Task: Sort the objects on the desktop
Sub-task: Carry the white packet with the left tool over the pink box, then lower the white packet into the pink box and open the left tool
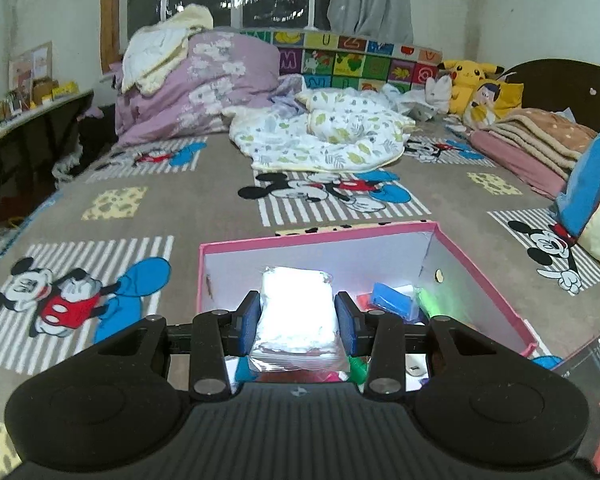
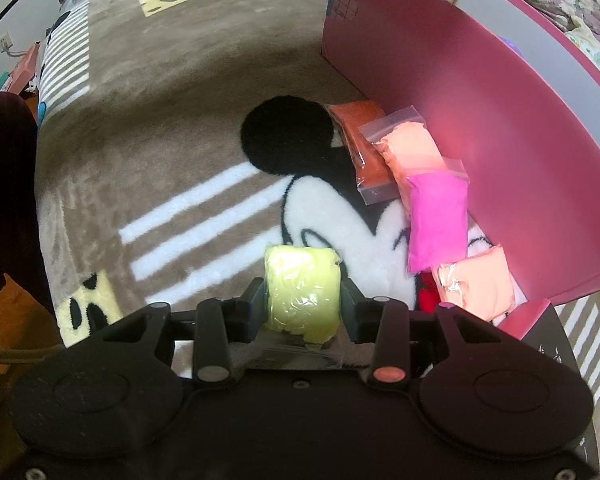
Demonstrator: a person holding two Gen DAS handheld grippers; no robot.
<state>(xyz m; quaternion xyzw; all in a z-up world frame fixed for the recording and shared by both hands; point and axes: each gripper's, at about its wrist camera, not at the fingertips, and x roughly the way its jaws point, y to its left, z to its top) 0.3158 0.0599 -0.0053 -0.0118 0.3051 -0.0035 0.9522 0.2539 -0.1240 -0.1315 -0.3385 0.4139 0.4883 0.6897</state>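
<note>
My left gripper (image 1: 296,312) is shut on a clear bag of white clay (image 1: 296,312) and holds it over the open pink box (image 1: 316,236). Inside the box lie a blue bag (image 1: 392,300), a green bag (image 1: 432,300) and other coloured bags, partly hidden. My right gripper (image 2: 303,298) is shut on a pale yellow clay bag (image 2: 303,292) above the blanket, left of the pink box's outer wall (image 2: 480,120). On the blanket against that wall lie an orange bag (image 2: 364,140), a peach bag (image 2: 410,148), a magenta bag (image 2: 438,220) and another peach bag (image 2: 476,288).
The box sits on a Mickey Mouse blanket (image 1: 204,208) over a bed. Piled quilts (image 1: 196,88) and plush toys (image 1: 472,76) lie at the far end. A dark booklet (image 1: 588,364) lies right of the box. A shelf (image 1: 28,112) runs along the left.
</note>
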